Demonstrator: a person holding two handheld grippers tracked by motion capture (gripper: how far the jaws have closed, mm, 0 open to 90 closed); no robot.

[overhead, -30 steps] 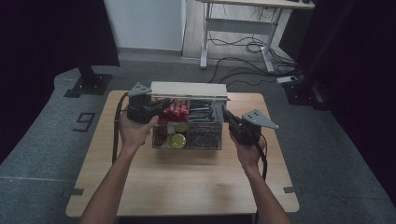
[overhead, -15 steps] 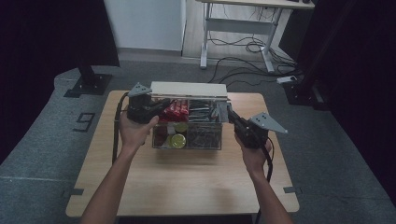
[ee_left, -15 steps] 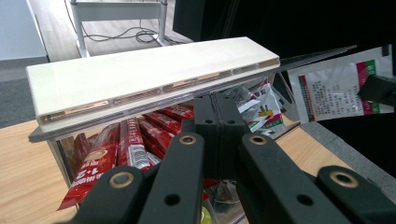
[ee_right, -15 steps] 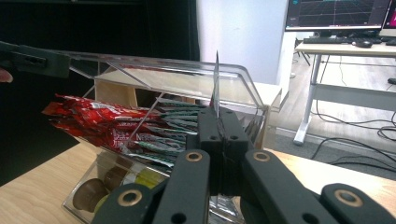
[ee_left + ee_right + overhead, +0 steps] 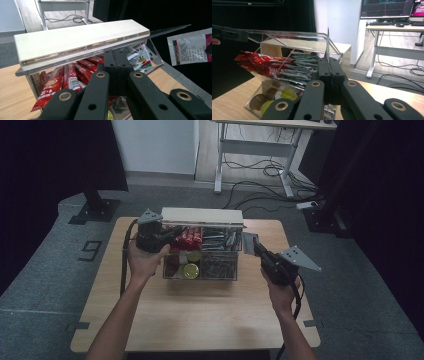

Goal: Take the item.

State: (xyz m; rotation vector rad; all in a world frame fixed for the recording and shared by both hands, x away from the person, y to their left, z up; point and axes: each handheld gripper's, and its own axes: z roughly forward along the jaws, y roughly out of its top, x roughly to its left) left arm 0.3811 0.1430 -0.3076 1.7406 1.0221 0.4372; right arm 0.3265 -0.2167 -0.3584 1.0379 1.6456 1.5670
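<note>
Right hand-held gripper [image 5: 251,244] pinches sachet [image 5: 248,241] (probably).

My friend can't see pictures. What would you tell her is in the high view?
A person's right gripper pinches a small white packet beside a clear box of snack packets and round capsules on a wooden table. The left gripper, shut, sits at the box's raised lid.

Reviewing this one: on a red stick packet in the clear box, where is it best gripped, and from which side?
Probably at its upper end, pinched across the flat faces. Come from the front and above: the red stick packets lean in the rear compartment, and the lid, held up by the left gripper, blocks the back.
</note>
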